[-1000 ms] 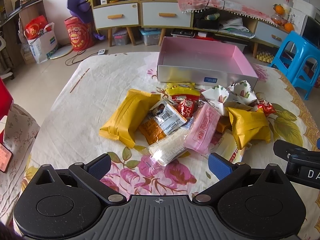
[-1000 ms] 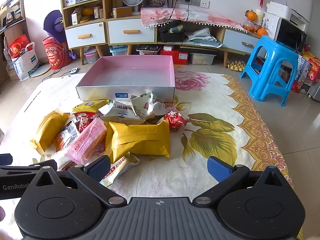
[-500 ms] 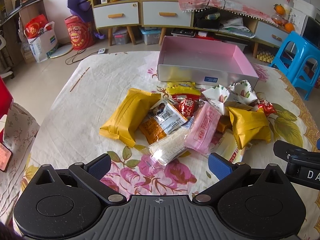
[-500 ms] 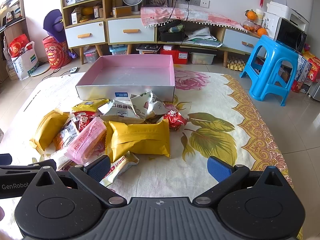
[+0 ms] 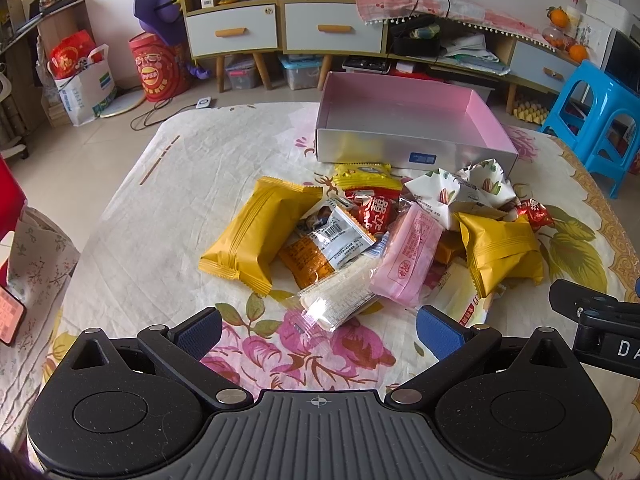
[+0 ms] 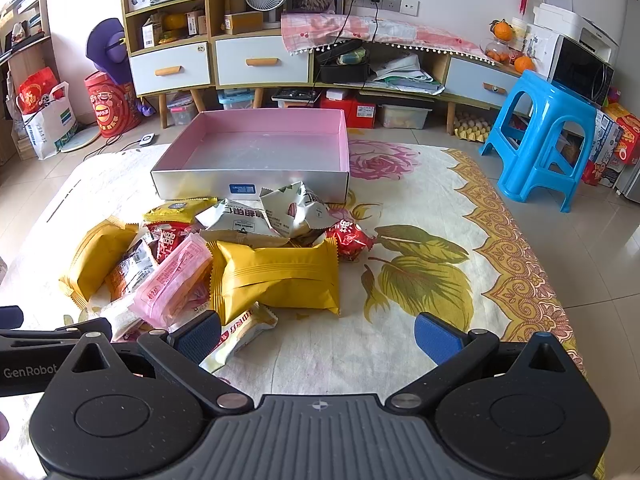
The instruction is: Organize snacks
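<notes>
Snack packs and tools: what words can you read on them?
"GenRobot": on the left tool's side, seen from the right wrist.
"DA", cut off by the picture's edge: on the right tool's side, seen from the left wrist.
Red pack, white nut pack, pink pack and box sticker: print there, too small or blurred to read.
Both tools are open and hold nothing.

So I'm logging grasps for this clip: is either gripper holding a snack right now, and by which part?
Nothing is held. The left gripper and right gripper are both open, short of the snack pile.
</notes>
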Action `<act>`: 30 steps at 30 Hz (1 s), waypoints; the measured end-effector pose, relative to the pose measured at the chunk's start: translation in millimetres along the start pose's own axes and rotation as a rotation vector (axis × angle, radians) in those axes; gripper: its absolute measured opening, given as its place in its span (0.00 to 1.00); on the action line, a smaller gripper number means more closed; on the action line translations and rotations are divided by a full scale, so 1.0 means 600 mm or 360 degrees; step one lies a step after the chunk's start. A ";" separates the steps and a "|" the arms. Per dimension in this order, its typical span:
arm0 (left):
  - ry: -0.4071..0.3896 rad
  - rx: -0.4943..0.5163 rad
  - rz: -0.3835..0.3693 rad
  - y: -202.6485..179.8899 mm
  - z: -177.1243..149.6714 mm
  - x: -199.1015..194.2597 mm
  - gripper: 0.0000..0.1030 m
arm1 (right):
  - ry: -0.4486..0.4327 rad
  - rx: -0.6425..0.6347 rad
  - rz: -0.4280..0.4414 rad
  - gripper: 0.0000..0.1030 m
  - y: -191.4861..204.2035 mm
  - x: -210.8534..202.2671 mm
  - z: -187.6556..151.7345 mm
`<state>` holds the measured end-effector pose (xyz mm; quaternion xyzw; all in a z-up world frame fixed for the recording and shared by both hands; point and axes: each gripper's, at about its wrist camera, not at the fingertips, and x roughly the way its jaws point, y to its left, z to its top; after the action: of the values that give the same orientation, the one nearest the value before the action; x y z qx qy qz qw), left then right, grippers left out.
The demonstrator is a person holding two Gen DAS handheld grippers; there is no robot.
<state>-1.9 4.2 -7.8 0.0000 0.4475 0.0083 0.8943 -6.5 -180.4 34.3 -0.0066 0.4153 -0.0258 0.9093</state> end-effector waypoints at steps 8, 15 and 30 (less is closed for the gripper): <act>-0.0088 0.0032 -0.0054 0.013 0.009 -0.008 1.00 | -0.0014 0.0022 0.0004 0.92 -0.005 -0.001 0.003; -0.0080 0.0048 -0.0277 0.042 0.050 -0.003 1.00 | 0.0070 0.0087 0.0244 0.92 -0.027 0.016 0.032; 0.0064 0.0021 -0.0515 0.055 0.164 0.099 0.93 | 0.0312 0.0454 0.0564 0.71 -0.078 0.097 0.110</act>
<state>111.7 38.7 4.0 -0.0663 0.4595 -0.1387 0.8747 79.6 -230.6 34.9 0.1973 0.4885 0.0753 0.8467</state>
